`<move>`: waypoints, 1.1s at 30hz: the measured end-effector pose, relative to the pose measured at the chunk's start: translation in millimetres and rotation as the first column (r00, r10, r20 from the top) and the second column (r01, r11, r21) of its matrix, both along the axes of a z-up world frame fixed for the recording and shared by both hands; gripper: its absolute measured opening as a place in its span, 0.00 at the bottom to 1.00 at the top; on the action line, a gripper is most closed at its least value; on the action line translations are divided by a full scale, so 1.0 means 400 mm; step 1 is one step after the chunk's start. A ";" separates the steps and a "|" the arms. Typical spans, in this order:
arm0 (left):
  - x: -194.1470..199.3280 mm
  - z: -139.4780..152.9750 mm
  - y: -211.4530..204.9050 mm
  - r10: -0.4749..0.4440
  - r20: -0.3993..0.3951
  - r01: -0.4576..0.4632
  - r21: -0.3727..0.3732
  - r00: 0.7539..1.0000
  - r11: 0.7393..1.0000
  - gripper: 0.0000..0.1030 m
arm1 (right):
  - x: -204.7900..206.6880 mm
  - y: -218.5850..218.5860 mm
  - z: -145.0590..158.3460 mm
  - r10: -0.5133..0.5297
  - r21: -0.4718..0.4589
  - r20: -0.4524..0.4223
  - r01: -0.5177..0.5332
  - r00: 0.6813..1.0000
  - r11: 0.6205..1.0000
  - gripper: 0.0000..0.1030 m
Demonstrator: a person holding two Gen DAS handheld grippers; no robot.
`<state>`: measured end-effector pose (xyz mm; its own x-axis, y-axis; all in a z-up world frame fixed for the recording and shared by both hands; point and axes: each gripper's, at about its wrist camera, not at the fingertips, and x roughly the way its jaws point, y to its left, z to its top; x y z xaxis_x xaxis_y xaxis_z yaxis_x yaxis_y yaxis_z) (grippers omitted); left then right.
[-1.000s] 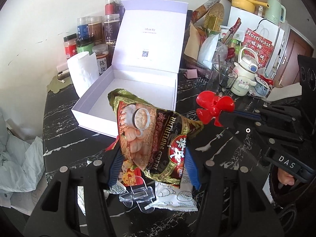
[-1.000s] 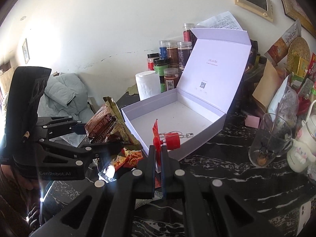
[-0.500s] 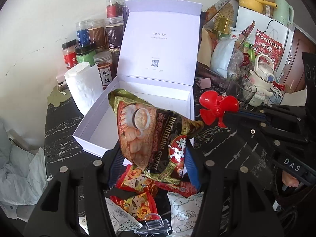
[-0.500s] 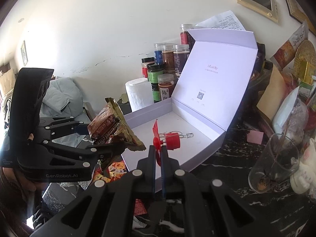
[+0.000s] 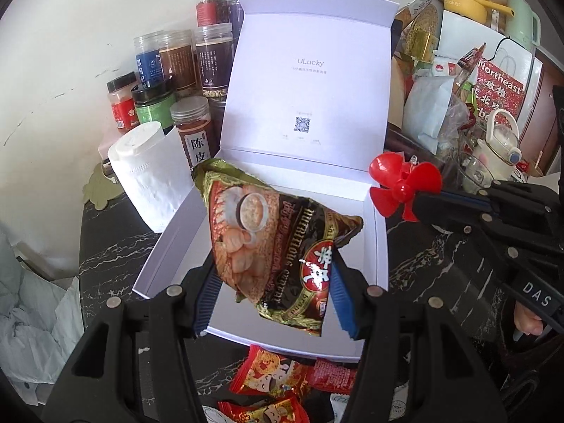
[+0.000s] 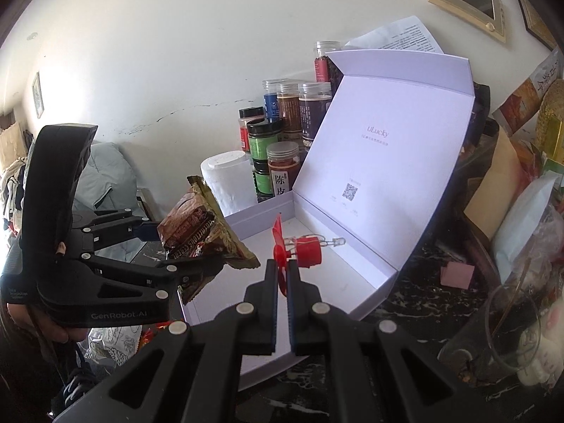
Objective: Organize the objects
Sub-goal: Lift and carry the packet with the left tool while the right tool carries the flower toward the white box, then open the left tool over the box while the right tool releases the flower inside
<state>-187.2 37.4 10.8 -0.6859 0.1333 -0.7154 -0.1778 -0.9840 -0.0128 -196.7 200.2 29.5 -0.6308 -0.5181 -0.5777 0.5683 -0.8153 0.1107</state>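
Note:
A white gift box (image 5: 176,243) (image 6: 366,296) lies open on the black marble table, its lid standing up at the back. My left gripper (image 5: 271,299) (image 6: 183,246) is shut on a brown and gold cereal packet (image 5: 275,239) (image 6: 201,229), which hangs over the box's near left part. My right gripper (image 6: 281,278) (image 5: 419,204) is shut on a blade of a small red propeller fan (image 6: 299,250) (image 5: 403,185), held over the box's right side. The inside of the box looks bare under both items.
Spice jars (image 5: 190,70) and a paper roll (image 5: 148,176) stand left of the box. Bags, a glass cup (image 6: 507,331) and a small teapot (image 5: 500,151) crowd the right. Red candy wrappers (image 5: 278,384) lie on the table before the box. A pink note (image 6: 456,275) lies beside it.
Both grippers have moved forward toward the box with their loads; the packet and the fan now hang over its interior instead of short of its front edge.

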 end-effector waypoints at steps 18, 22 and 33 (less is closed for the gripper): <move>-0.181 0.017 -0.035 0.066 -0.044 -0.069 -0.071 0.997 0.995 0.53 | -0.153 -0.038 0.029 -0.040 -0.058 0.030 0.041 0.999 0.997 0.04; -0.207 -0.017 -0.044 0.078 -0.021 -0.080 -0.081 0.997 0.994 0.53 | -0.180 -0.040 -0.007 -0.048 -0.086 0.082 0.055 0.995 0.995 0.04; -0.254 -0.105 -0.028 0.067 0.072 -0.059 -0.107 0.995 0.992 0.53 | -0.211 -0.022 -0.128 -0.012 -0.126 0.232 0.043 0.973 0.991 0.04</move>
